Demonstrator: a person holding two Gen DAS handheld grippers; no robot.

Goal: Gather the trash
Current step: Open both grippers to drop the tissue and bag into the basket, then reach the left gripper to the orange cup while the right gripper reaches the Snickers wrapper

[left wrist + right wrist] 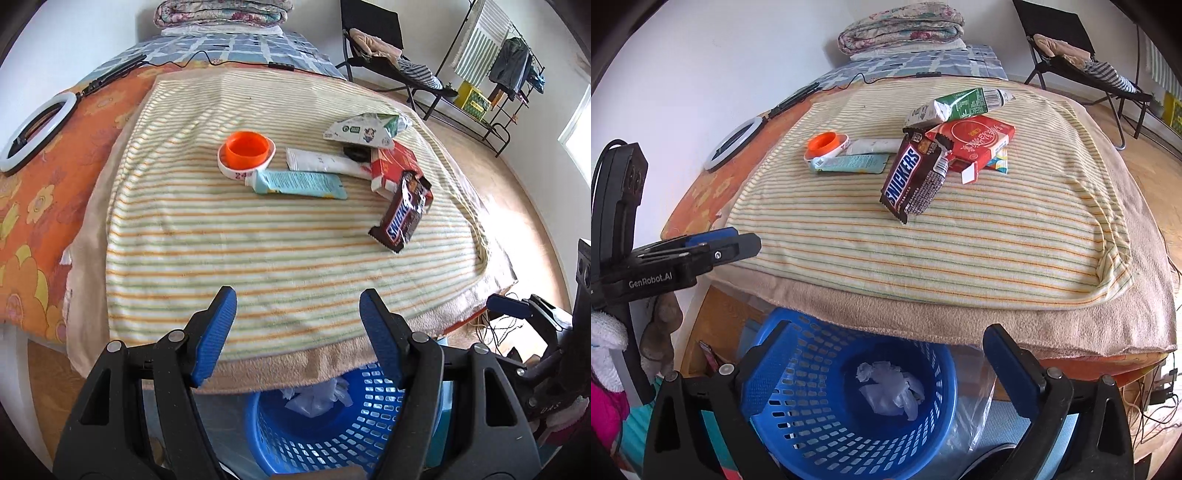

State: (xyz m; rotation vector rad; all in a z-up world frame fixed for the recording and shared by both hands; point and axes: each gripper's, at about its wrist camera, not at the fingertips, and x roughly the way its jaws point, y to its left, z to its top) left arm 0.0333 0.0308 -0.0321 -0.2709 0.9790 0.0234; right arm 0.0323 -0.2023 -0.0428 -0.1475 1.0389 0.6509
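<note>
Trash lies on the striped towel [258, 236]: a Snickers wrapper [404, 212] [914, 173], a red carton [393, 164] [975, 142], a white-green milk carton [365, 127] [960, 103], a teal tube [299, 182] [849, 162], a white tube [325, 162] [873, 146] and an orange cap on a white lid [246, 149] [825, 142]. A blue basket [325, 432] [846, 410] below the bed edge holds crumpled white plastic [890, 387]. My left gripper [297, 339] is open and empty above the towel's near edge. My right gripper [882, 373] is open and empty over the basket.
A ring light [35, 133] [735, 142] and cable lie on the orange floral sheet at left. Folded quilts [221, 13] sit at the bed's far end. A black chair [384, 55] and a clothes rack [498, 66] stand on the wooden floor at right.
</note>
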